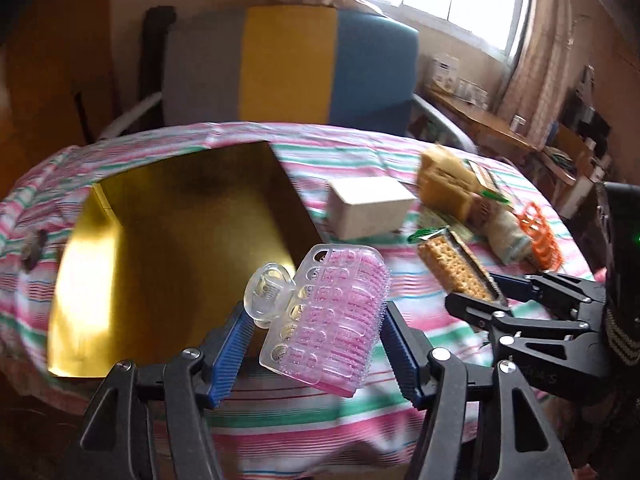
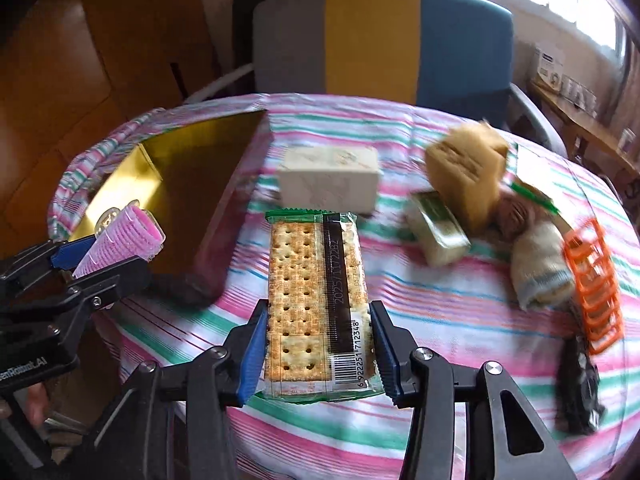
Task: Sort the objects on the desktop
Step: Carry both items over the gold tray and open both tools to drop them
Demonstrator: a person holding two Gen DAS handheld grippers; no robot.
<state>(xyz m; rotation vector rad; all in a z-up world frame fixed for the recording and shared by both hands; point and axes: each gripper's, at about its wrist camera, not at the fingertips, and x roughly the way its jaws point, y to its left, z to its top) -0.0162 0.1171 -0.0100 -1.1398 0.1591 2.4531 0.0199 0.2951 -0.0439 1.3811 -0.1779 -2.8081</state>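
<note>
My left gripper (image 1: 316, 320) is shut on a pink hair roller with a clear clip (image 1: 332, 316), held above the near right edge of the gold box (image 1: 168, 248). It also shows in the right wrist view (image 2: 120, 240). My right gripper (image 2: 318, 336) is shut on a clear pack of crackers (image 2: 316, 292), held above the striped cloth to the right of the gold box (image 2: 192, 184). The pack also shows in the left wrist view (image 1: 456, 268).
On the striped tablecloth (image 2: 440, 320) lie a white block (image 2: 328, 180), a tan sponge (image 2: 464, 168), a small green-white packet (image 2: 438, 232), a rolled sock (image 2: 540, 268), an orange roller (image 2: 596, 284) and a black item (image 2: 580, 392). A chair (image 2: 380, 40) stands behind.
</note>
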